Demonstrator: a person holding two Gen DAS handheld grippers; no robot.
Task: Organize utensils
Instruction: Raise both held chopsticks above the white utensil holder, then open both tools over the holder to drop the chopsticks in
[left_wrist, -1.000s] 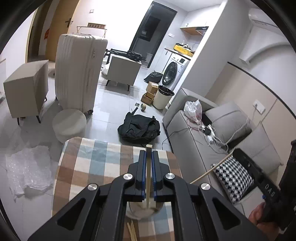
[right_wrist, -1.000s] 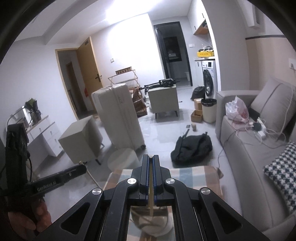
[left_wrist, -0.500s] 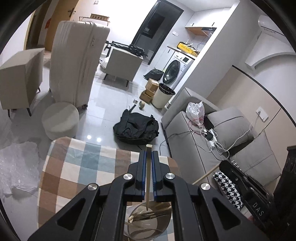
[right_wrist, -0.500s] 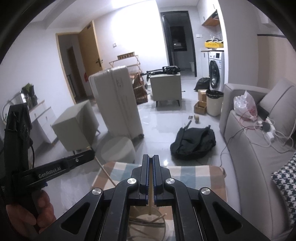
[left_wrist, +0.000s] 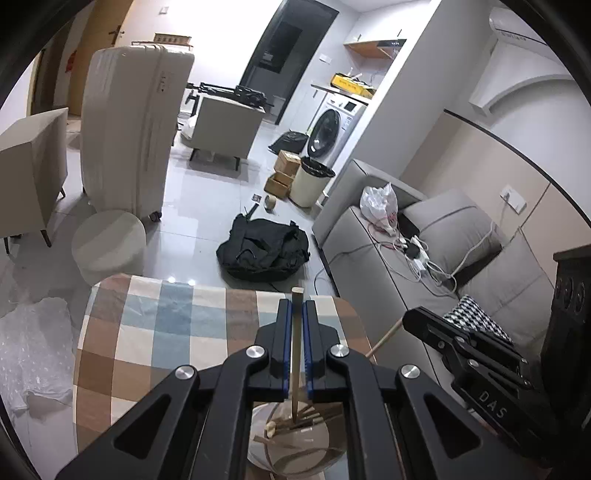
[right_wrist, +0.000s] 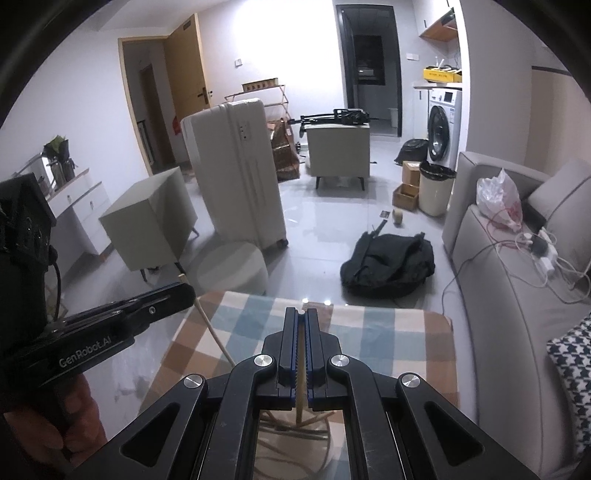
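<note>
Now, through the left wrist camera, the left gripper (left_wrist: 295, 325) has its fingers pinching a wooden chopstick (left_wrist: 296, 332) upright, its lower tip hanging over the glass bowl (left_wrist: 295, 443) of wooden utensils on the checked counter (left_wrist: 155, 332); a second ago that bowl barely showed beneath the fingers, so the drop looks close. Through the right wrist camera, the right gripper (right_wrist: 303, 332) likewise pinches a pale stick (right_wrist: 302, 369) above the bowl (right_wrist: 325, 450), which has come further into view, suggesting both pieces are nearly ready for release.
</note>
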